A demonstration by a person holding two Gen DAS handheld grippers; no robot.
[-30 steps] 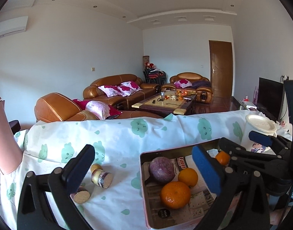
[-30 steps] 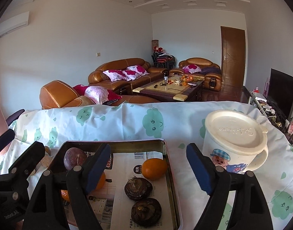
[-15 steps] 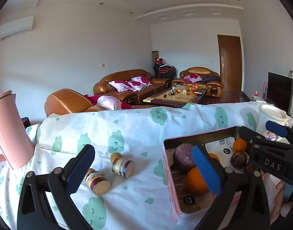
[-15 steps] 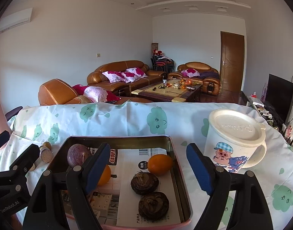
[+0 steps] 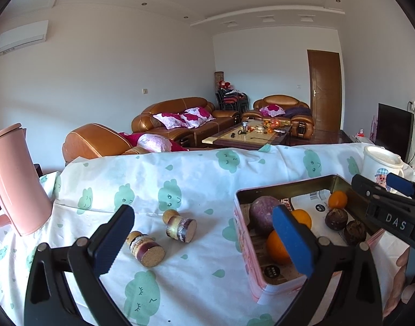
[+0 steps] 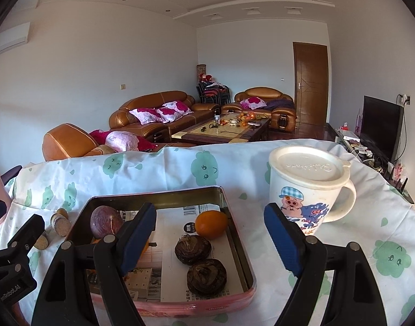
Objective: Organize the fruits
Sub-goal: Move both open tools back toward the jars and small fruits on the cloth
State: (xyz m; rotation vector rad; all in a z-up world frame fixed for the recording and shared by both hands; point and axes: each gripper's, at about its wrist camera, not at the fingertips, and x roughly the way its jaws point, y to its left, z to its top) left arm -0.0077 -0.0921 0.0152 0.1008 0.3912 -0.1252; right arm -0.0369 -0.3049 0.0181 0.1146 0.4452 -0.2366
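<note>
At the far left of the table stands a tall pink jug. To its right, in the open on the cloth, two short cut cane pieces lie on their sides, well apart from the tin. Our left tongs hang wide and empty above them, one pad near the closer piece, the other over the tin's left wall.

Further right sits the pink tin tray, lined with paper. It holds a purple passion fruit at its far left corner, oranges beside it, one small orange toward the far right, and two dark brown round fruits at the near right. Our right tongs stand wide over the tray with nothing between the pads.

At the far right stands a lidded cartoon mug, close to the right pad.

We see these risks: the cane pieces are round and could roll away if a pad nudges one; a careless sweep of the right tongs could knock the mug; and the two tools sit close enough over the tin to clash.
</note>
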